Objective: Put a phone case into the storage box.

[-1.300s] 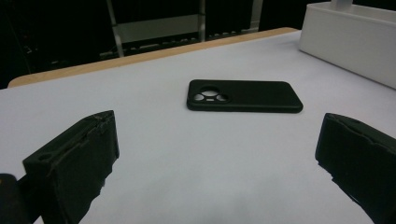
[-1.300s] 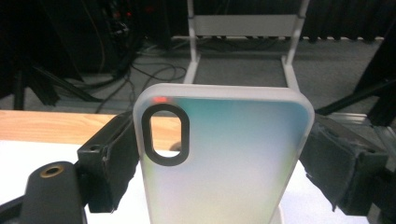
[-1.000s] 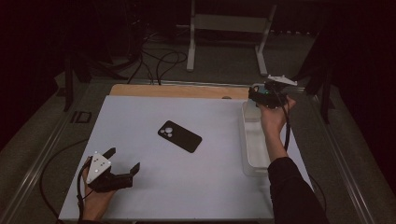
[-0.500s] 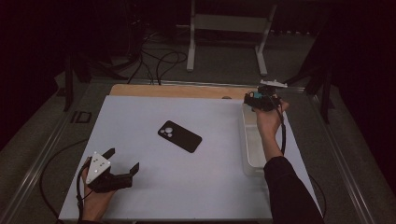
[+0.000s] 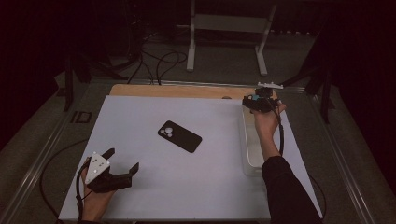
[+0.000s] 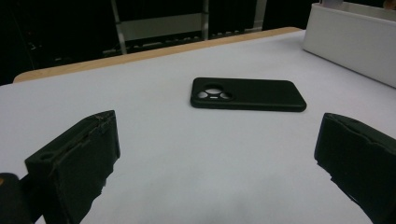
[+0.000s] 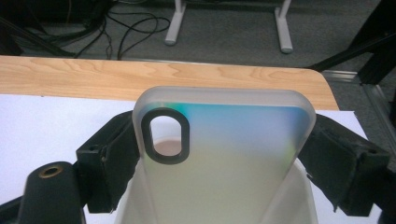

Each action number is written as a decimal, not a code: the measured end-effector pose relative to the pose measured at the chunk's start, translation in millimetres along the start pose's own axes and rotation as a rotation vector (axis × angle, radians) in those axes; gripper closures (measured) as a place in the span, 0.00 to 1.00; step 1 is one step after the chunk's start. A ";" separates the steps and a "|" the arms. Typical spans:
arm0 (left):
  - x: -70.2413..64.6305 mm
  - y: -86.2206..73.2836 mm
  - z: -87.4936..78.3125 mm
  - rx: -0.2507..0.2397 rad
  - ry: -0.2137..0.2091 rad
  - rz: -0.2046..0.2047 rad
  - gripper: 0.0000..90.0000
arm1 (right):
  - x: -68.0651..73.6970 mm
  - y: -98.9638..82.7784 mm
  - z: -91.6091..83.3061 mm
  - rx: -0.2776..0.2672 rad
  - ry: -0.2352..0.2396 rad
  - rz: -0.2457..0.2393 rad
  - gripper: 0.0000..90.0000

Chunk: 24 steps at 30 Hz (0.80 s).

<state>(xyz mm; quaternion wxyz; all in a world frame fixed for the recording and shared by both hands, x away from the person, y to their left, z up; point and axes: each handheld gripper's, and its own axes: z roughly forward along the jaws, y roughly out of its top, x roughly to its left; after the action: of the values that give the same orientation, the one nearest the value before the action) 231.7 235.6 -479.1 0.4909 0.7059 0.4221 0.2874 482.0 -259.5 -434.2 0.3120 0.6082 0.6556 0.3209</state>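
White-topped bench [image 5: 187,186] with a strip of pale wood along its far edge, in a dark room; grey floor beyond, with loose black cables and the white legs of a stand.

Clamped in the right tongs [image 7: 224,163] by its two long sides: a frosted, translucent phone case [image 7: 224,140], faintly iridescent near the top, rounded corners, one dark-rimmed oval camera hole at upper left. Held upright, above the far end of a white bin [image 5: 250,154] that lies along the bench's right edge; the bin's rounded rim just under the case in the right gripper view. In the high view, right tongs [image 5: 258,101] at the far right corner of the bench, forearm in a dark sleeve stretched over the bin.

Left tongs [image 5: 122,164] low at the near left corner, wide apart, nothing between them. Ahead of them in the left gripper view, a black phone [image 6: 247,94] flat on the bench, camera cluster toward the left end, well apart from both tongs and from the bin.

Plenty of bare white bench between phone and bin and all around the left hand; bin close to the right edge.
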 end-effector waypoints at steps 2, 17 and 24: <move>0.2 0.0 -0.3 0.000 0.000 0.001 0.01 | 0.0 0.0 0.6 -0.003 -0.002 0.004 0.18; 0.0 -0.2 -0.5 0.000 0.000 -0.001 0.01 | -0.3 -0.2 6.4 0.001 -0.002 0.013 0.14; 0.1 -0.3 -0.5 -0.001 0.000 -0.002 0.01 | -2.1 1.1 4.8 -0.014 -0.005 0.014 0.10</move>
<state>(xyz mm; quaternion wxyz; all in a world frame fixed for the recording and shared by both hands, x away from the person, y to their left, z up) 231.2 236.0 -479.2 0.4916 0.7052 0.4226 0.2871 486.6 -261.3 -436.2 0.3158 0.6113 0.6482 0.3261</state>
